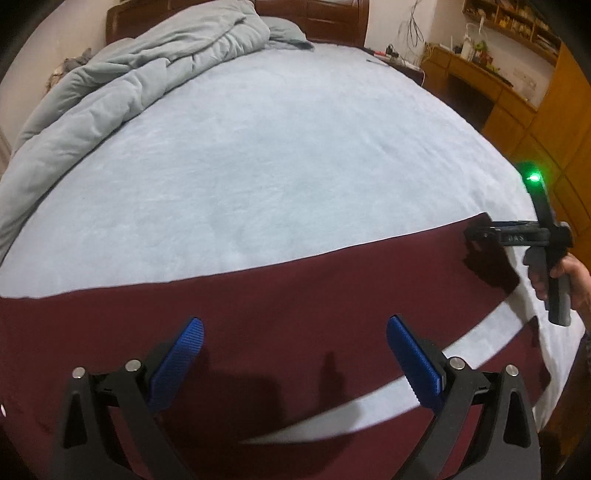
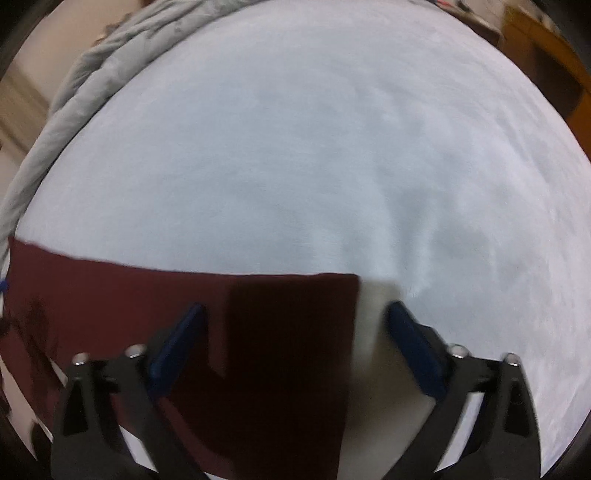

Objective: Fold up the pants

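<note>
Dark maroon pants (image 1: 258, 295) lie flat across the near part of a light blue bed sheet (image 1: 277, 147), with a strip of sheet showing between the two legs. My left gripper (image 1: 295, 332) hovers over the pants, its blue pads (image 1: 177, 362) wide apart and nothing between them. In the right wrist view the end of one pant leg (image 2: 277, 350) lies under my right gripper (image 2: 295, 314). Its jaws stand open, the left finger over the cloth and the right finger over bare sheet. The left wrist view shows the right gripper (image 1: 471, 243) at that leg's end, held by a hand (image 1: 569, 277).
A crumpled grey-blue duvet (image 1: 129, 74) is piled along the far left of the bed, below a dark wooden headboard (image 1: 314, 14). A wooden desk and cabinets (image 1: 480, 85) stand past the bed's right edge. The sheet beyond the pants is flat.
</note>
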Available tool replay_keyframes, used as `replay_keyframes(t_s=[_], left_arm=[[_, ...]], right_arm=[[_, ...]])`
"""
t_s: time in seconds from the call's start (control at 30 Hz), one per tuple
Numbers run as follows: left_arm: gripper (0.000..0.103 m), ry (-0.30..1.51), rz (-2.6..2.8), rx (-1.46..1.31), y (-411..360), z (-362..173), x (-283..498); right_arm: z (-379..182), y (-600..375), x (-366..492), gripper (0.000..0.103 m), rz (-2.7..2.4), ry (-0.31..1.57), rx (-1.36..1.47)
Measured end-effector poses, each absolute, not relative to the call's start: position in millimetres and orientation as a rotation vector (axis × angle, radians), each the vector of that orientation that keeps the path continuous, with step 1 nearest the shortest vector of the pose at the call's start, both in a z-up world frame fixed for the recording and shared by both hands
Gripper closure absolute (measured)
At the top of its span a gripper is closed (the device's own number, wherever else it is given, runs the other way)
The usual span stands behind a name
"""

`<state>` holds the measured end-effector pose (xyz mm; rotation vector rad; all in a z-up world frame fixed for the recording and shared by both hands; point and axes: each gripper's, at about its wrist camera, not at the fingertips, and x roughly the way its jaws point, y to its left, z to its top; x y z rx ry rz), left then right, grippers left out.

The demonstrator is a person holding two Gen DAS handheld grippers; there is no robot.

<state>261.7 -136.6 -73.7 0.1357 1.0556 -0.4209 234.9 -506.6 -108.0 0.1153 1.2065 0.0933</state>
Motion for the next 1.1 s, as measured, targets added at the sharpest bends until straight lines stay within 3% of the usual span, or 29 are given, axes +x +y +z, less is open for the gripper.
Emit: replay_keyframes(t_s=[0.07, 0.1, 0.17, 0.67, 0.93, 1.03, 1.1], left_arm=[[0.004, 1.062, -0.439, 0.134, -138.6, -78.6, 271.1], [0.004, 1.060, -0.451, 0.142, -140.1, -79.7, 274.4], [0.004, 1.040, -0.483, 0.179, -144.6, -81.0, 280.3], [0.004, 1.072, -0.929, 0.450, -196.0, -105.7, 327.8], [0.005, 1.261, -1.070, 0.425, -202.6, -119.8, 344.4], [0.036, 1.326, -1.040, 0.418, -195.9, -128.5, 350.2], [0.065, 1.348, -1.021, 0.420, -190.3, -128.9, 349.6]], right_arm=[[-104.0, -502.7, 230.2, 0.045, 0.132, 1.193, 0.073], [-100.7, -503.1, 228.0, 0.065, 0.155, 1.189, 0.063], [-93.5, -507.9, 224.8, 0.079, 0.230, 1.186, 0.107], [-14.6, -514.9, 192.2, 0.081, 0.447, 0.964, 0.097], [-8.9, -515.5, 188.2, 0.081, 0.457, 0.938, 0.111], [-5.7, -511.8, 187.8, 0.081, 0.457, 0.925, 0.117], [-3.0, -510.7, 185.6, 0.081, 0.458, 0.919, 0.123]])
